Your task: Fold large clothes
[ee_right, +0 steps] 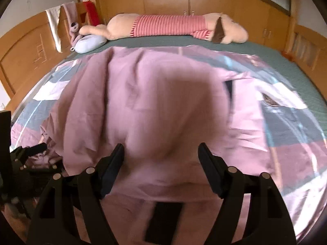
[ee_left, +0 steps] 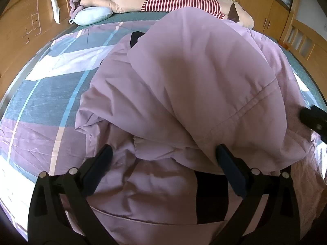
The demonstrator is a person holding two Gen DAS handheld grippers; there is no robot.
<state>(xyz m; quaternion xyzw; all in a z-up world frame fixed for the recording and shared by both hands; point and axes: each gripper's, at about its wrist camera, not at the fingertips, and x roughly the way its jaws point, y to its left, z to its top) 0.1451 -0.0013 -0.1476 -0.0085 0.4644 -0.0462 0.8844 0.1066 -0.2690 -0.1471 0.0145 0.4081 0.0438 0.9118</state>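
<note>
A large pink-mauve padded garment with black trim lies bunched on the bed, part of it folded over itself. It fills the middle of the right wrist view too. My left gripper is open, its fingers spread just over the near fold, holding nothing. My right gripper is open above the garment's near edge, holding nothing. The right gripper's tip shows at the right edge of the left wrist view; the left gripper shows at the left of the right wrist view.
The bed has a patterned blue, pink and white cover over a green sheet. A long plush toy in a red-striped shirt and a small blue pillow lie at the head. Wooden cabinets surround the bed.
</note>
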